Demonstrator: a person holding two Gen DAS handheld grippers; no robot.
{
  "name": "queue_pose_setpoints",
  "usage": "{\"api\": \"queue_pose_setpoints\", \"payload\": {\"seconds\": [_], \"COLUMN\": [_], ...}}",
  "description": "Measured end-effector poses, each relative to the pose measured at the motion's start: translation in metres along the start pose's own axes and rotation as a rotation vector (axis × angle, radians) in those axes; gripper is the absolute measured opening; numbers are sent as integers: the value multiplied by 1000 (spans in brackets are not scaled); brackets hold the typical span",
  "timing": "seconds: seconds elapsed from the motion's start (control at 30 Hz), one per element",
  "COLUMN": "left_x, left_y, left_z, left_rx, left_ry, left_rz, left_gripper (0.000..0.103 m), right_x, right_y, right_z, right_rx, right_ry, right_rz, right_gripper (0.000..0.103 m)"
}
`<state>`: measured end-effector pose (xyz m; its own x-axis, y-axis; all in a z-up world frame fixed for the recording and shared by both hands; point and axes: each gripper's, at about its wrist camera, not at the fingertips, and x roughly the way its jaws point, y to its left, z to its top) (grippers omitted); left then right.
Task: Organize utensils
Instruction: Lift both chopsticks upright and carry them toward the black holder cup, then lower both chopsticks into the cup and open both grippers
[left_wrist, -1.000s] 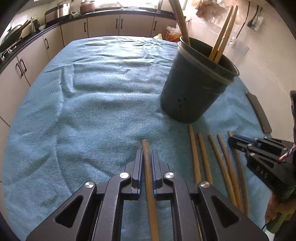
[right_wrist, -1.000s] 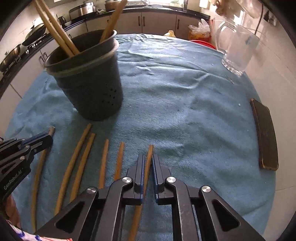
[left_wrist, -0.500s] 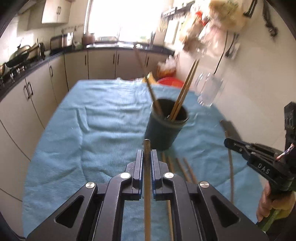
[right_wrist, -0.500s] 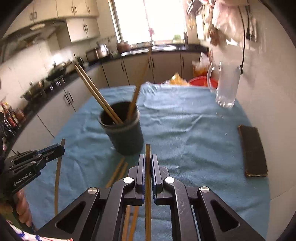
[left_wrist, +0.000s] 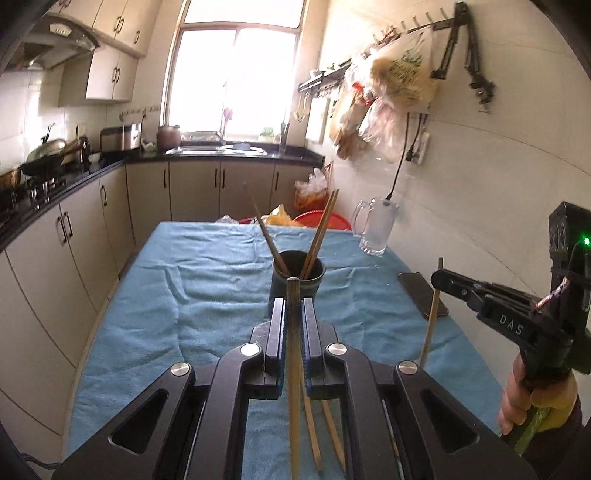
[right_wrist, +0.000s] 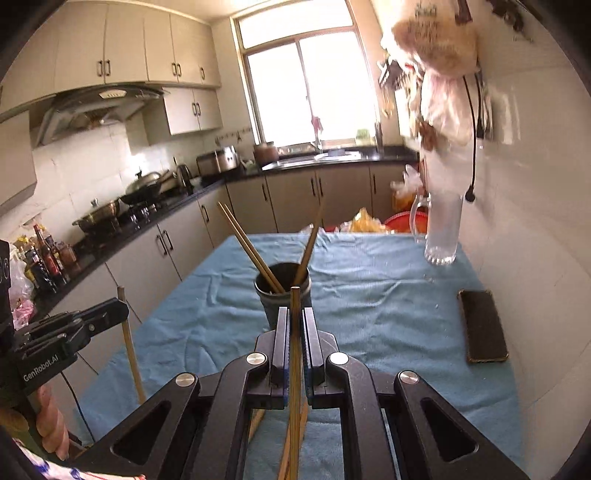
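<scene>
My left gripper (left_wrist: 293, 312) was closed on one chopstick (left_wrist: 294, 373), and it held this stick well above the table (left_wrist: 207, 280). The stick stood between the two fingers and its blunt end came out a little past the fingertips. My right gripper (right_wrist: 294, 321) was also closed, on a second chopstick (right_wrist: 294, 376), in the same way: the stick ran along the gap between the fingers and its tip showed just above them.

In the left wrist view I saw my right gripper at the right side, with its stick hanging down almost upright from the jaws. In the right wrist view my left gripper was at the left side, with its stick tilted a little.

The dark utensil holder (left_wrist: 297, 282) stood on the blue cloth (right_wrist: 376, 310) near the middle of the table, in front of both grippers. Three chopsticks were already in it: two leaned together to one side and one leaned to the other side. More loose chopsticks (left_wrist: 325, 432) lay on the cloth below my left gripper; I could see two or three of them, partly hidden by the fingers.

A glass mug (right_wrist: 441, 230) stood at the far right corner near the wall, and a dark phone (right_wrist: 482, 325) lay flat on the cloth at the right edge.
</scene>
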<state>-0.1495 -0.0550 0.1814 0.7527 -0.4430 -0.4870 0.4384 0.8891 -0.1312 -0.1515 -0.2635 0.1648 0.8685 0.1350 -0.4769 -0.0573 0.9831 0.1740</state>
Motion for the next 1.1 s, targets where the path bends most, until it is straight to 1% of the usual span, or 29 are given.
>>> {"api": "queue_pose_setpoints", "payload": {"seconds": [0.13, 0.37, 0.53, 0.7, 0.9, 1.0, 1.1], "left_x": [-16, -31, -31, -31, -27, -24, -18], "left_y": [-4, 1, -1, -3, -2, -1, -1], "left_z": [-2, 4, 14, 27, 48, 61, 77], "left_rx": [37, 7, 4, 14, 17, 11, 11], "left_ry": [-29, -66, -83, -103, -104, -108, -123], "left_rz": [14, -1, -10, -24, -48, -62, -58], "left_gripper": [7, 7, 7, 7, 7, 7, 7], "right_x": [-15, -27, -26, -22, -19, -19, -18], "right_y": [6, 10, 13, 13, 9, 8, 7], "right_z": [3, 10, 17, 26, 44, 59, 76], "right_rx": [-16, -11, -20, -26, -26, -21, -18], "right_ry": [-32, -63, -71, -75, -88, -105, -136], "right_rz": [1, 14, 18, 17, 23, 35, 38], "right_gripper": [6, 6, 6, 6, 6, 6, 6]}}
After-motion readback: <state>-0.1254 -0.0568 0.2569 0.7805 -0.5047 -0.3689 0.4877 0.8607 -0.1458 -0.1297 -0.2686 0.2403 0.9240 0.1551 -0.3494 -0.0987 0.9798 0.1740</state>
